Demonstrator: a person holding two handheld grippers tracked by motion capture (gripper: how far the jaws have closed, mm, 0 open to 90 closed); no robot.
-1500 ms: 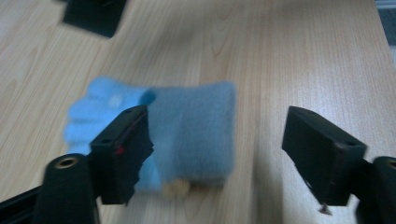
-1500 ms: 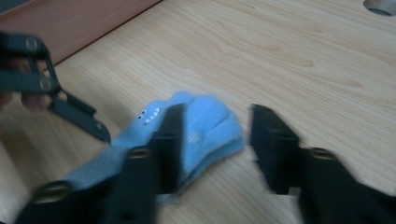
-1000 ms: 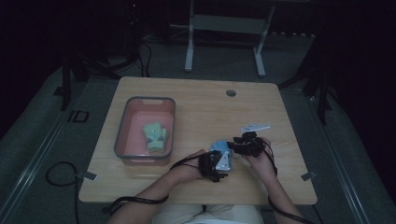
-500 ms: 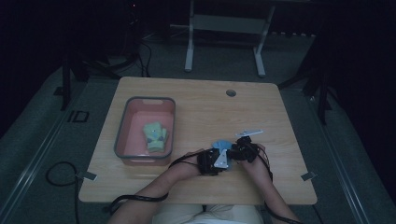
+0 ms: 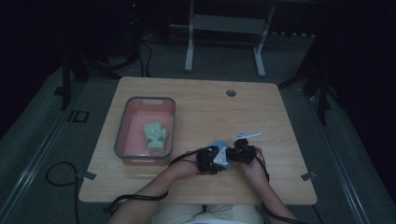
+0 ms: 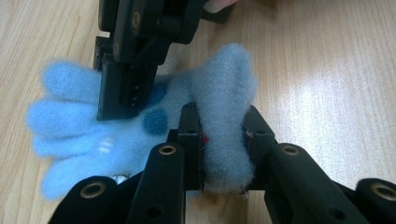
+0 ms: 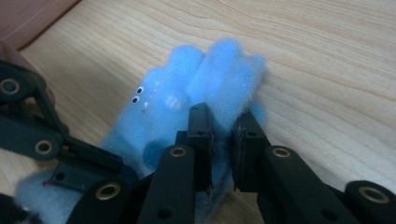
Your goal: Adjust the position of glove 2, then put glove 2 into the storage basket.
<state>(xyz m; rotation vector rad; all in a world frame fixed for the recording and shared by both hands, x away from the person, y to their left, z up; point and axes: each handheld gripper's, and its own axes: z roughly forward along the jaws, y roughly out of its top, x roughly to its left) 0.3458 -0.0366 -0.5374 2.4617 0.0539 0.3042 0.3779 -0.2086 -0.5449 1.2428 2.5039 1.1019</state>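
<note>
- Both grippers pinch one fluffy blue glove (image 6: 140, 126): left gripper (image 6: 223, 140) has just clamped its cuff fold, right gripper (image 7: 223, 135) its finger end.
- Lifting should go evenly, both grips level, so neither fold slips free.
- Low centre of the high view, the glove (image 5: 218, 148) lies on the wooden table (image 5: 201, 102), between the grippers.

Dim room — seemingly grey floor (image 5: 336, 154)
</note>
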